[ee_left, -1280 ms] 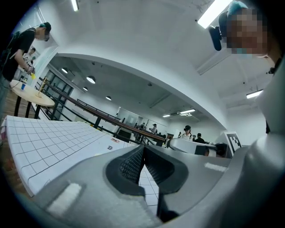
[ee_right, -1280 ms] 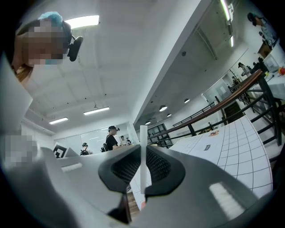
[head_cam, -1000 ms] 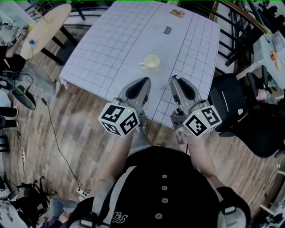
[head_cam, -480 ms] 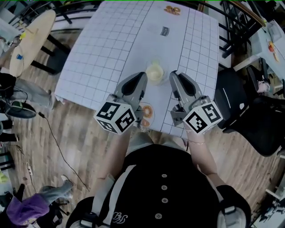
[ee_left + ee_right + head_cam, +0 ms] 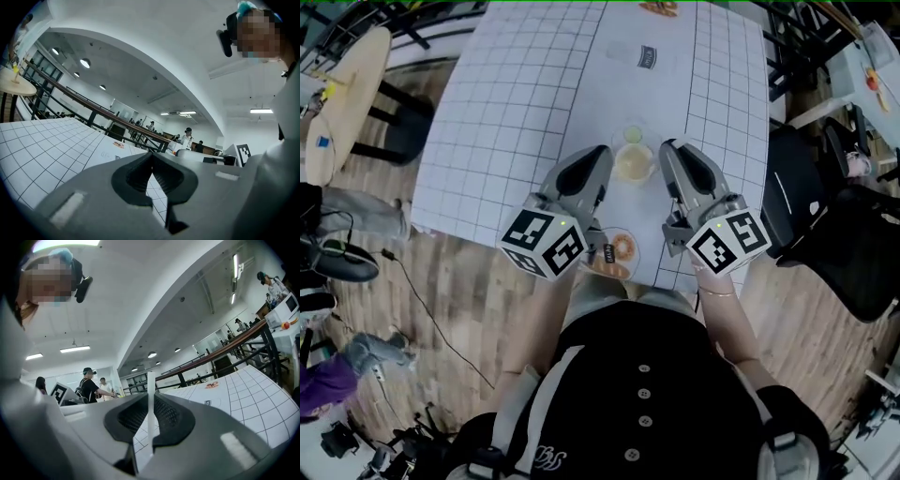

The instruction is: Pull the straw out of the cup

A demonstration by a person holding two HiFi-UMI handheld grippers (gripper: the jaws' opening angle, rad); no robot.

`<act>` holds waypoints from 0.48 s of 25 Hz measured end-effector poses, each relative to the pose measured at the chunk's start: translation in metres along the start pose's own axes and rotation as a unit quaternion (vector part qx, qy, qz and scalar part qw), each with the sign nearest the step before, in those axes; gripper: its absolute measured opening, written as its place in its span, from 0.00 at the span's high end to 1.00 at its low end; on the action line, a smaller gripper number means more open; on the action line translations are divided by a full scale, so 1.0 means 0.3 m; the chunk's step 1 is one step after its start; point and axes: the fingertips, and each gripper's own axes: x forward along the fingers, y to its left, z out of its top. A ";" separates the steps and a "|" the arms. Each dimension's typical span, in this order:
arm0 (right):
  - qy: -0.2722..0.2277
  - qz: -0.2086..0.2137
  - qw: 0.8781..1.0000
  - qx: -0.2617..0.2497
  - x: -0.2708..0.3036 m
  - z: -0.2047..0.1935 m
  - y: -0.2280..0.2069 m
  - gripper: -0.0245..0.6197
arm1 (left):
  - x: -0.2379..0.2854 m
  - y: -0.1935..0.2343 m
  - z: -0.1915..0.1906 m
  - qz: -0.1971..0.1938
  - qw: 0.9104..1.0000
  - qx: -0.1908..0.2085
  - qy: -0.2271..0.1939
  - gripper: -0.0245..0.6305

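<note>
Between the jaws of the right gripper (image 5: 150, 401) a thin white straw (image 5: 150, 378) is standing upright. The jaws are pinching it at a narrow gap, with its top poking out toward twelve o'clock. Its lower end is running out of sight behind the jaw bodies, so I cannot tell whether it is sitting in the cup.

Seen from the head view, the cup (image 5: 633, 163) is sitting on the gridded table (image 5: 516, 103) just beside this claw's tip, at about nine o'clock from it. At nine o'clock from the cup, the left gripper (image 5: 151, 159) is hovering with its jaws pressed together on nothing. A plate (image 5: 636, 253) of doughnuts is lying at six o'clock from the cup, near the table's edge.

To my judgement, the pull is going well only if the right claw is lifting straight along the straw's own line. The pinch wants to be firm but not crushing, since a sideways drag is likely to tip so light a cup. The left claw is doing most good by steadying the cup's wall, which means opening first.
</note>
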 end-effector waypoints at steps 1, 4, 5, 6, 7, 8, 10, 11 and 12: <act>0.002 -0.006 1.000 -0.003 0.009 -0.009 -0.009 0.91 | 0.008 0.011 -0.006 -0.004 1.000 -0.003 0.004 0.97; 0.013 -0.021 1.000 -0.005 0.036 -0.044 -0.036 0.91 | 0.033 0.042 -0.030 -0.015 1.000 -0.010 0.018 0.97; 0.016 -0.026 1.000 -0.004 0.044 -0.054 -0.044 0.91 | 0.042 0.050 -0.038 -0.019 0.999 -0.011 0.023 0.97; 0.018 -0.032 0.999 -0.004 0.052 -0.062 -0.050 0.91 | 0.049 0.057 -0.043 -0.021 0.999 -0.012 0.029 0.97; 0.022 -0.037 0.999 -0.004 0.059 -0.070 -0.055 0.91 | 0.055 0.063 -0.046 -0.024 0.999 -0.013 0.035 0.97; 0.026 -0.042 0.999 -0.002 0.063 -0.079 -0.057 0.91 | 0.057 0.067 -0.049 -0.025 0.999 -0.014 0.040 0.97; 0.037 -0.051 0.998 0.002 0.061 -0.104 -0.059 0.91 | 0.056 0.069 -0.061 -0.028 0.998 -0.019 0.049 0.97; 0.043 -0.055 0.998 0.003 0.056 -0.121 -0.063 0.91 | 0.057 0.069 -0.074 -0.029 0.998 -0.024 0.053 0.97; 0.049 -0.058 0.997 0.003 0.053 -0.141 -0.071 0.91 | 0.060 0.072 -0.092 -0.030 0.998 -0.028 0.056 0.97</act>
